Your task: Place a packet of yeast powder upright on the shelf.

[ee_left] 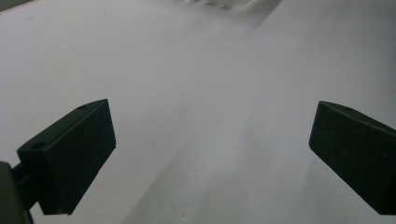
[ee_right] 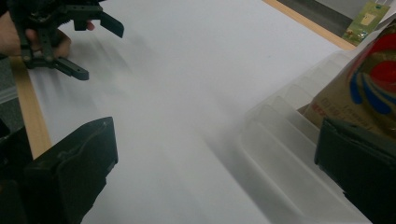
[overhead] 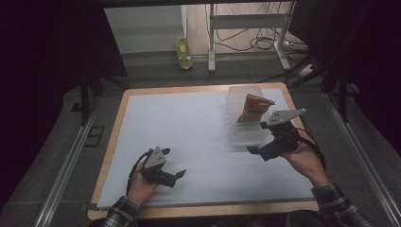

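A clear plastic container stands on the white sheet at the back right, and a brown snack bag with red and green print stands upright in it. My right gripper is open at the container's front left corner. In the right gripper view my right gripper straddles the container's ribbed wall, with the bag just behind its right jaw. My left gripper is open low over the sheet at the front left, holding nothing. In its own view my left gripper has only white sheet between the jaws.
A white sheet covers the wood-edged table. A bottle with yellow liquid stands on the floor beyond the table, beside a white metal frame and cables. The left gripper appears far off in the right gripper view.
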Motion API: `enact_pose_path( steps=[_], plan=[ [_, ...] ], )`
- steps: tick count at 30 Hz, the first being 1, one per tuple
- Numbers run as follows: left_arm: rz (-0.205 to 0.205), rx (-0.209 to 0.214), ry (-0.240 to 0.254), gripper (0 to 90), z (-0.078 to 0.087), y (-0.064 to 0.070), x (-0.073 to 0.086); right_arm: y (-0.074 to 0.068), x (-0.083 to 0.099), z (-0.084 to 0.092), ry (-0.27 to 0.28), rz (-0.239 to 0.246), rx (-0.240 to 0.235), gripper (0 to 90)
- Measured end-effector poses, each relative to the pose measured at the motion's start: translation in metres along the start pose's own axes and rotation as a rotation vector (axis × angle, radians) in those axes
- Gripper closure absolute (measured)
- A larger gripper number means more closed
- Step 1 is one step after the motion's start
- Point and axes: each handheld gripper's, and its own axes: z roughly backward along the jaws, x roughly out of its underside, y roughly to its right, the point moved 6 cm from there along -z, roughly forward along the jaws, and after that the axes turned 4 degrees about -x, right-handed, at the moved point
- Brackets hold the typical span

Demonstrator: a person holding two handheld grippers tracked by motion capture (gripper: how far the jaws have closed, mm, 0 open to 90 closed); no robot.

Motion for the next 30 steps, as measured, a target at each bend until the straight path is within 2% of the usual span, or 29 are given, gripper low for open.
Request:
enact_pose_path(
  steps=[9,18,24,30],
  plan=[
    [-0.003,0.001,-0.003,0.7,0.000,0.000,0.000,-0.013,0.013,-0.005,-0.002,-0.019,-0.016,0.2],
    [-0.003,0.004,-0.006,0.7,-0.001,0.001,0.001,-0.019,0.030,-0.012,0.018,-0.046,-0.010,0.1],
    [-0.005,0.002,-0.006,0.7,-0.001,0.001,0.001,-0.023,0.039,-0.016,0.025,-0.049,-0.002,0.0],
    [-0.010,0.002,-0.011,0.7,0.000,0.001,0.001,-0.031,0.050,-0.023,0.039,-0.025,0.011,0.0]
  ],
)
